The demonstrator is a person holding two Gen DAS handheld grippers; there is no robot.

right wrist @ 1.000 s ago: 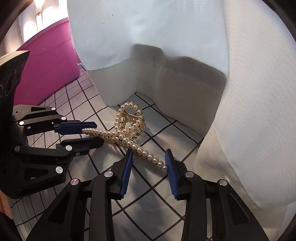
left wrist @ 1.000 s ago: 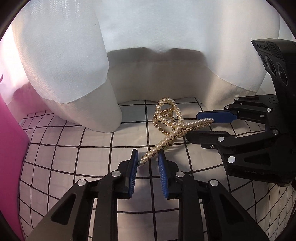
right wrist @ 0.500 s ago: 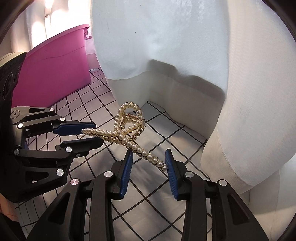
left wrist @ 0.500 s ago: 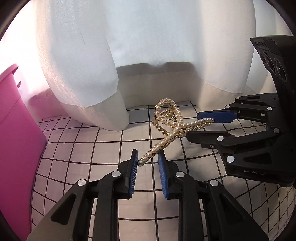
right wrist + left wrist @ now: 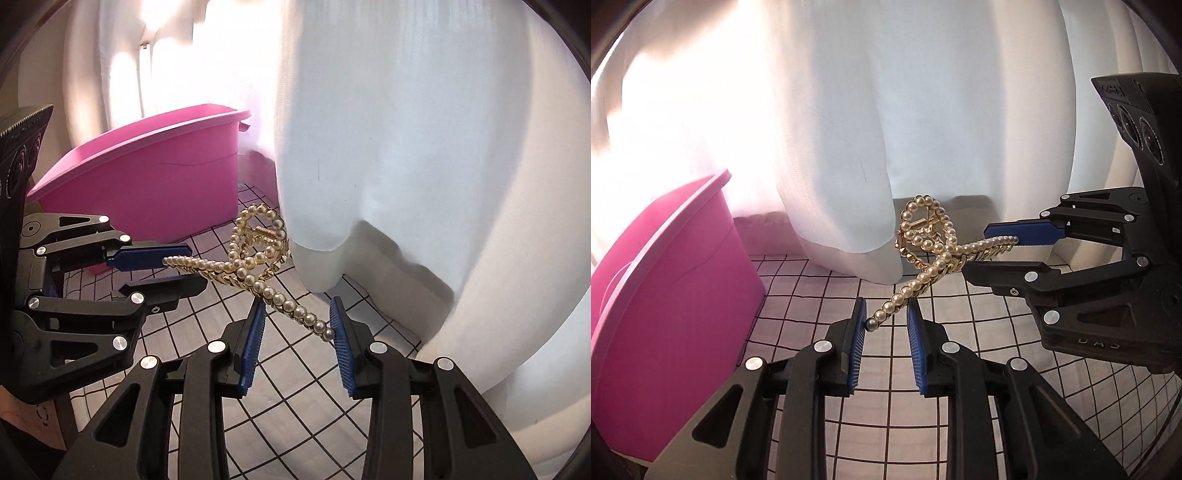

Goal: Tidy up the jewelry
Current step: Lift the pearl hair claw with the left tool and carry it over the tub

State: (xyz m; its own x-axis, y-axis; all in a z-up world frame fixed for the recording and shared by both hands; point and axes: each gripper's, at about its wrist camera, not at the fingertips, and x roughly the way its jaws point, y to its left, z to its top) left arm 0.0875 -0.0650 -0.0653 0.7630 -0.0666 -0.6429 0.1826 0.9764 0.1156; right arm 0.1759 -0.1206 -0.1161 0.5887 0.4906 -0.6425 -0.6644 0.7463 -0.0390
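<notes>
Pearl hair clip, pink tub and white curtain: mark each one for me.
pearl hair clip (image 5: pixel 925 242): left wrist view, on the pearl loop near its spring.
pink tub (image 5: pixel 155 184): right wrist view, on its outer side wall.
white curtain (image 5: pixel 424 147): right wrist view, on the wide hanging fold.

One pearl hair clip (image 5: pixel 934 243), one pink tub (image 5: pixel 665 295), two grippers.
</notes>
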